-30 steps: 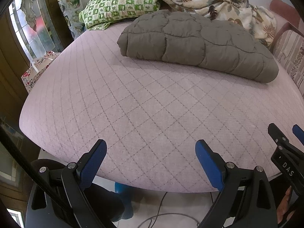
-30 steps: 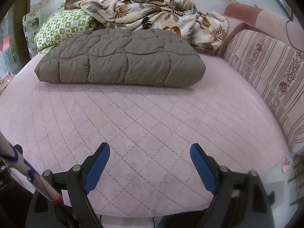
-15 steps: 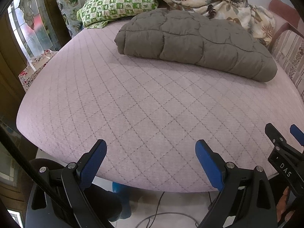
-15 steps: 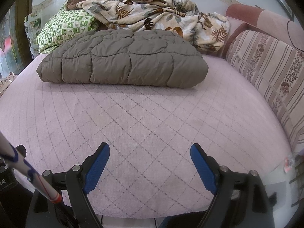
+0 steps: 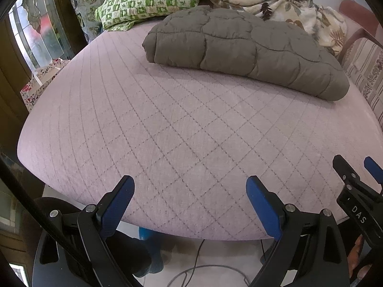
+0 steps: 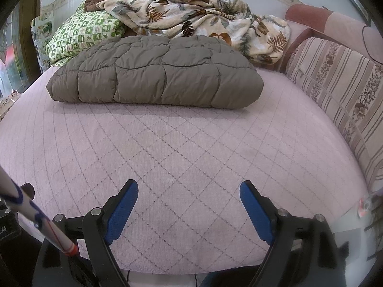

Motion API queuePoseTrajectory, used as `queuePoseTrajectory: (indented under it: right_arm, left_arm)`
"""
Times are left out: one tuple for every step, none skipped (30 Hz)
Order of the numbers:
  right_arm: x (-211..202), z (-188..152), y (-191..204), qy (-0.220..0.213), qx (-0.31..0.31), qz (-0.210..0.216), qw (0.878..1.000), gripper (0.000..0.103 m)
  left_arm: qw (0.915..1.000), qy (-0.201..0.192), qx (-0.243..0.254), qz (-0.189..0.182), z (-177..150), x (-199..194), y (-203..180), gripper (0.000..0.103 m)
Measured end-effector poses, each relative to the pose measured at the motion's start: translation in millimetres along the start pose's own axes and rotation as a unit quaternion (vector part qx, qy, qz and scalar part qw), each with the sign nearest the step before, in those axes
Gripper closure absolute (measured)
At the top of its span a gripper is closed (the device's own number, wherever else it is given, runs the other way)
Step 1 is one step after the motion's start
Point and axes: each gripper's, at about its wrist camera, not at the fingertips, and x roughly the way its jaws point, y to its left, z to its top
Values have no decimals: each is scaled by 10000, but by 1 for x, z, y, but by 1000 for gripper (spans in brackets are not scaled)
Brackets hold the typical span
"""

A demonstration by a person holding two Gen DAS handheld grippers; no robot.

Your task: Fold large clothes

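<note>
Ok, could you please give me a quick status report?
Left tool and right tool open, empty. Grey quilted garment lies folded on the bed, untouched. Nothing in between.

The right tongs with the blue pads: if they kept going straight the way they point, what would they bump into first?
Probably the bare pink quilted bed cover. The open right tongs tilt down toward it, with nothing lying between. The folded grey-brown puffy quilted garment sits farther back, likely above their line.

Both wrist views look steeply down from the bed's [image 5: 167, 124] near edge toward its far side, sharing the folded quilted jacket [image 6: 155, 71]; the left sits leftward.
</note>
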Motion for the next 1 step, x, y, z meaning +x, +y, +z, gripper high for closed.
queuePoseTrajectory:
  right_arm:
    - [0,0,0,1,2,2,10000,13]
  left_arm:
    - [10000,15,-4,-11,0,1,0,9]
